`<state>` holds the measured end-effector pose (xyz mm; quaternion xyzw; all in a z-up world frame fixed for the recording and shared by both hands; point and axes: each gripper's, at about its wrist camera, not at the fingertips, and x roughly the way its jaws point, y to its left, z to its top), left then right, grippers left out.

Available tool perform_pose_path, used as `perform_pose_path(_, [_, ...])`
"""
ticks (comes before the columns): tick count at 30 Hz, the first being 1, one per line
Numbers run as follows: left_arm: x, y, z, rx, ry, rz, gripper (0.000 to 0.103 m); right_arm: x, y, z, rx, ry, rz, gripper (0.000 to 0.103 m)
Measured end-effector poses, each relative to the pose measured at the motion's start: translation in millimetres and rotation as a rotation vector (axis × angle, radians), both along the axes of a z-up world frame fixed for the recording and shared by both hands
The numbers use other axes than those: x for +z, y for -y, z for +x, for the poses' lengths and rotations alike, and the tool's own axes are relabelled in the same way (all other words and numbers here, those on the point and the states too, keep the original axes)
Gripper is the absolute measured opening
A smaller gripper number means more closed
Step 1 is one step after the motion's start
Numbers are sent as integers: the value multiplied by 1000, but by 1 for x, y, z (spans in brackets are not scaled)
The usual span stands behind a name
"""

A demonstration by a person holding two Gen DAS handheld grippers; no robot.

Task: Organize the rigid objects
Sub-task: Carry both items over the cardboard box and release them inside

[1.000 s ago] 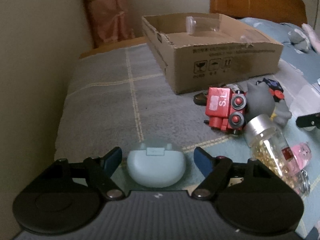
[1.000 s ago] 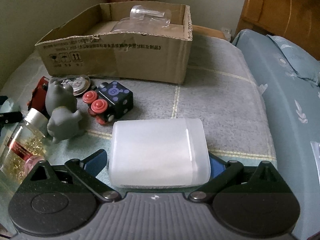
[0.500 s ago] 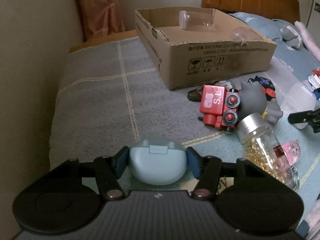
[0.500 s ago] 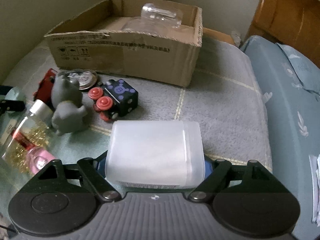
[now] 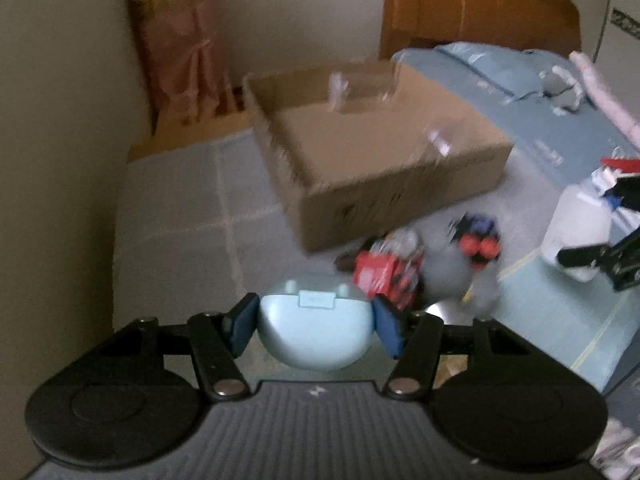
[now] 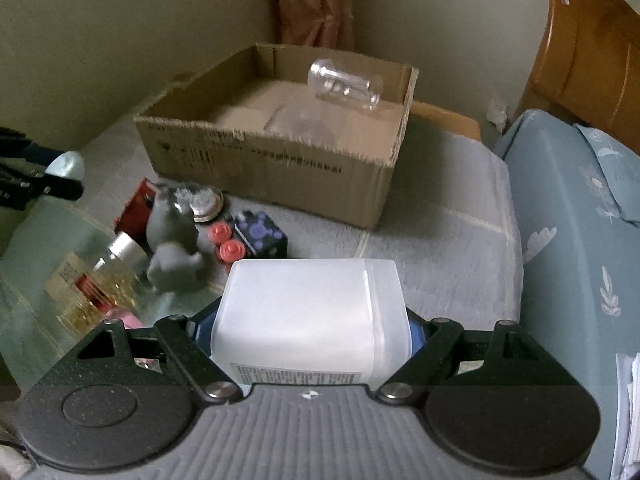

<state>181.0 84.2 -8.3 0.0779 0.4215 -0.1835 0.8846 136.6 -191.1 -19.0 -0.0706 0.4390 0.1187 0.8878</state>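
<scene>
My left gripper (image 5: 314, 322) is shut on a pale blue rounded case (image 5: 314, 330), lifted clear of the bed. My right gripper (image 6: 310, 326) is shut on a white translucent plastic box (image 6: 308, 312), also raised; that box (image 5: 576, 224) shows at the right edge of the left wrist view. An open cardboard box (image 6: 276, 164) stands beyond both, with a clear jar (image 6: 344, 84) lying inside. The same cardboard box (image 5: 384, 184) looks blurred in the left wrist view.
Loose on the grey blanket (image 6: 440, 248) lie a grey animal figure (image 6: 172, 240), a red toy block (image 5: 380, 272), a dark cube with red knobs (image 6: 256, 236) and a glass bottle of gold bits (image 6: 92, 280). A wooden headboard (image 6: 584, 52) and blue bedding (image 6: 580, 220) lie right.
Both grippers closed onto their objects, the left on the blue case and the right on the white box, and then lifted them up off the bed.
</scene>
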Motion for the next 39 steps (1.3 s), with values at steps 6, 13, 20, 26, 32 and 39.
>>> perform_pose_path(6, [38,29,32,-60,57,-27,60,24,3,12,27,50,17,87])
perform_pose_path(13, [47,67,84,-94,98,-1,60,49,1,28,41,112,8,87])
perform_pose_path(20, [30,75,107,-79,77,8,66,63,-3,42,56,148,-13,87])
perform_pose_path(26, [23,64,106,-18,116,-3,88,68,-7,58,61,158,-7,87])
perform_pose_path(32, [28,48,79,-4,148,-20,99,72,-18,80,81,152,3,87])
perform_pose_path(39, [31,22,45,93,162,8,99,79,-41,117,113,133,-4,87])
